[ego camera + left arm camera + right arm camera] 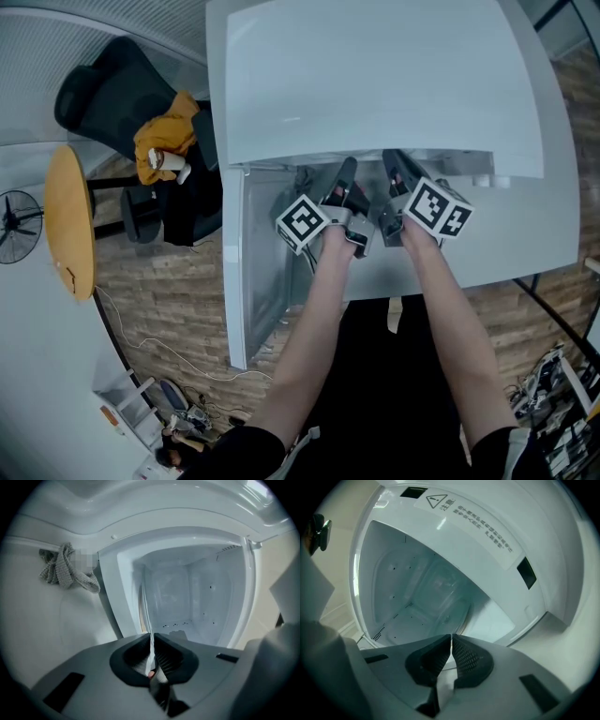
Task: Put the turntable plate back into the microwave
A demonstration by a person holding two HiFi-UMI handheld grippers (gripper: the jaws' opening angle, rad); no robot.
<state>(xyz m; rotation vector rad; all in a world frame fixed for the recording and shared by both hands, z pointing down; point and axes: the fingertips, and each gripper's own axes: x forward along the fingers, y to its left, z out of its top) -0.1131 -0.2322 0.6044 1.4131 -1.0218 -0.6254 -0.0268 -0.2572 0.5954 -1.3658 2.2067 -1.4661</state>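
**Plate at the microwave mouth, not yet seated**

Left gripper [152,641]: we see the jaws closed onto a thin glass edge, the rim of the turntable plate [147,616]. It runs edge-on from the pads towards the cavity [187,597].

Right gripper [451,641]: jaws closed almost to nothing, with only a pale sliver between the pads. We read this as the same plate rim, though the glass is hard to pick out there.

From the head view both grippers sit side by side, close together, reaching under the white top of the microwave [375,75]. The plate itself is hidden from above.

Progress, as we judge it: the plate is lifted and held at the opening by both grippers, but not set down. What is left is to carry it fully in, lower it flat onto the cavity floor and let go. The floor looks bare of other dishes.

In the way: the opening's frame on either side, and the open door [242,281] to our left. Two grippers this close leave little room to tilt the glass.

Around: a grey cloth [65,569] left of the opening, the white counter [525,244], an office chair [103,103] with a yellow garment [164,141], a round wooden table [70,220] and a fan [14,220]. All of these stand well clear of the work.
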